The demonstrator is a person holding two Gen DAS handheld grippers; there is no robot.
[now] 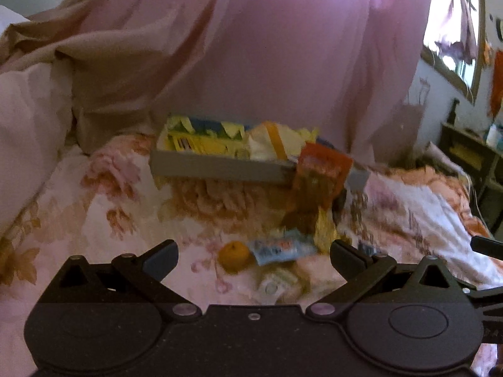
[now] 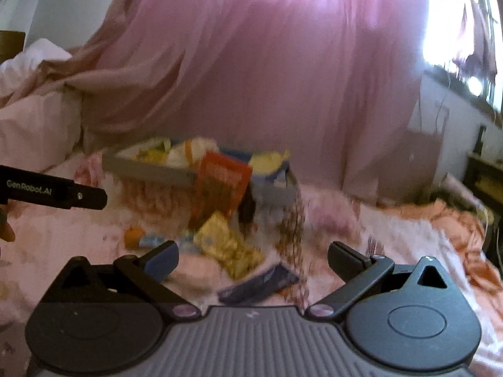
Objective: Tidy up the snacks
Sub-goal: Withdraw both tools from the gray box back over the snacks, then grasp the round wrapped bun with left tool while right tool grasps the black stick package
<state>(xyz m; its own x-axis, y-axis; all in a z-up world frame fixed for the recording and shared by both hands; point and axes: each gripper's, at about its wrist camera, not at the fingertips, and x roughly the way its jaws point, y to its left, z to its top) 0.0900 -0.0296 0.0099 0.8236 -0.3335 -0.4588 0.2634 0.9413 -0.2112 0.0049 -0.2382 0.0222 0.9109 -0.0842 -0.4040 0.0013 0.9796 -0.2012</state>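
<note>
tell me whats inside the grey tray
The grey tray holds yellow packets and a white packet with an orange stripe. An orange packet leans on its front. Anything underneath is hidden.

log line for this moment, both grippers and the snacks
left gripper: open, empty | right gripper: open, empty | grey tray: partly filled | loose on bed: orange, yellow packet
</note>
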